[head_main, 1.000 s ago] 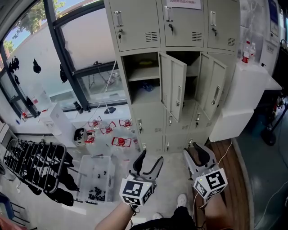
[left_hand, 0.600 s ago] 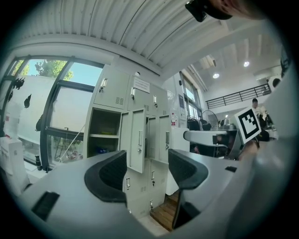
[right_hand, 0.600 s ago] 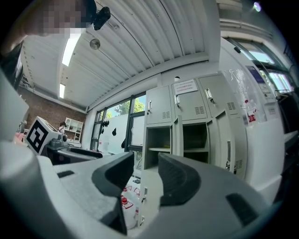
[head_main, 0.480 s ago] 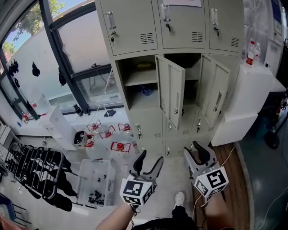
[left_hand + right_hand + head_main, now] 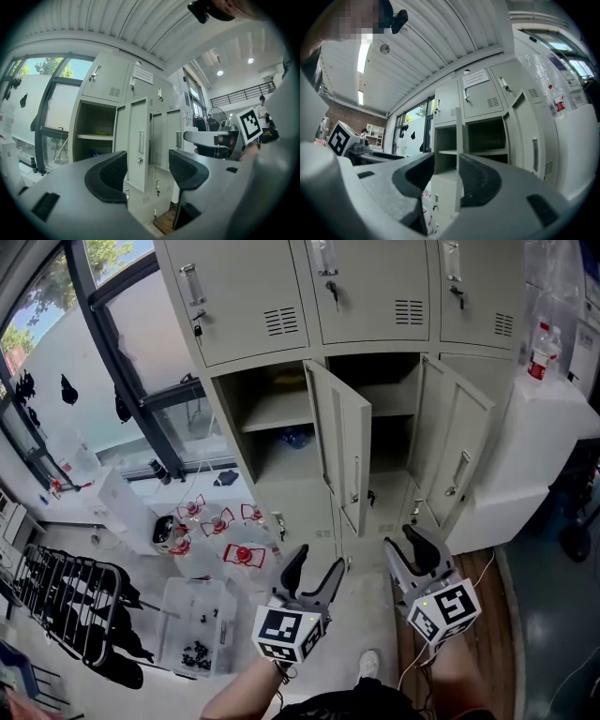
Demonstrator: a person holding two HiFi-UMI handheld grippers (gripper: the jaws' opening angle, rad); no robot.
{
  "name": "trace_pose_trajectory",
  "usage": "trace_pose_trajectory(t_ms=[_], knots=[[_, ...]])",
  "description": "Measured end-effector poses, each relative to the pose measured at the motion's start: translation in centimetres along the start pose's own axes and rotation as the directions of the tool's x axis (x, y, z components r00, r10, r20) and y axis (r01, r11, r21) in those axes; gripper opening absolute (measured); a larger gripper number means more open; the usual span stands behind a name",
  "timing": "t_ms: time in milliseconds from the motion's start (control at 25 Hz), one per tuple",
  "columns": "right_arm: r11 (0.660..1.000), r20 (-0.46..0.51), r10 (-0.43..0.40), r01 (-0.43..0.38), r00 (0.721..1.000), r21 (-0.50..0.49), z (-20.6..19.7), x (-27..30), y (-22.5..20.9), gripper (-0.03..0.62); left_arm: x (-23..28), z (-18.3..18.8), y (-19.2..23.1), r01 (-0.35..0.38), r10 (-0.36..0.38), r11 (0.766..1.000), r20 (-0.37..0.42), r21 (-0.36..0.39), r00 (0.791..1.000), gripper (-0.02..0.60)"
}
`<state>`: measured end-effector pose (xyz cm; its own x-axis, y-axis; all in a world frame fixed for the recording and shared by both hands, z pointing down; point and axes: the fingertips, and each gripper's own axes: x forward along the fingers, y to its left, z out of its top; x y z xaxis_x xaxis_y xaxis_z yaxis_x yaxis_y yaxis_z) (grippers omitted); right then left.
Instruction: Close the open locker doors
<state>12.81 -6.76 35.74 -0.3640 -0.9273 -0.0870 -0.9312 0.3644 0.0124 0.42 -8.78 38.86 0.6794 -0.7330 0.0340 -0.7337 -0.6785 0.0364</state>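
While locker doors (image 5: 342,451) hang open, blue thing (image 5: 293,438) in compartment (image 5: 246,442) unclear.

Head view steeply down; gripper views low, apparently angled upward — lockers (image 5: 370,296) common to all three.

Two grippers: left gripper (image 5: 317,565), right gripper (image 5: 410,545). Ahead of them, two open locker doors: left door (image 5: 342,451), right door (image 5: 461,460). Above those, three shut upper doors (image 5: 380,287). Left of the left gripper, one clear bin (image 5: 197,615).
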Motion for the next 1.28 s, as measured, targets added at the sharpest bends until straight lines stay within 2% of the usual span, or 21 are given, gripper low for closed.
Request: trace_pose_trajectory(t_ms=[320, 600, 1080, 1280], knots=[[0.999, -0.007, 0.047, -0.047, 0.999, 0.001, -0.6, 3.3, -6.4, 0.147, 8.0, 0.3, -0.8, -0.017, 0.017, 1.000, -0.001, 0.001, 1.000, 0.270], [0.996, -0.006, 0.088, -0.088, 0.996, 0.001, -0.7, 4.9, -10.4, 0.147, 13.0, 1.1, -1.0, -0.051, 0.051, 0.999, 0.020, -0.012, 0.998, 0.268], [0.996, -0.015, 0.094, -0.094, 0.995, 0.010, -1.4, 6.7, -13.0, 0.147, 17.4, 1.5, 0.1, -0.077, 0.077, 0.997, 0.027, -0.011, 0.997, 0.267], [0.998, -0.010, 0.055, -0.055, 0.998, 0.024, -1.5, 7.7, -13.9, 0.147, 18.8, 1.7, 0.5, -0.045, 0.045, 0.999, 0.018, 0.008, 0.999, 0.267]])
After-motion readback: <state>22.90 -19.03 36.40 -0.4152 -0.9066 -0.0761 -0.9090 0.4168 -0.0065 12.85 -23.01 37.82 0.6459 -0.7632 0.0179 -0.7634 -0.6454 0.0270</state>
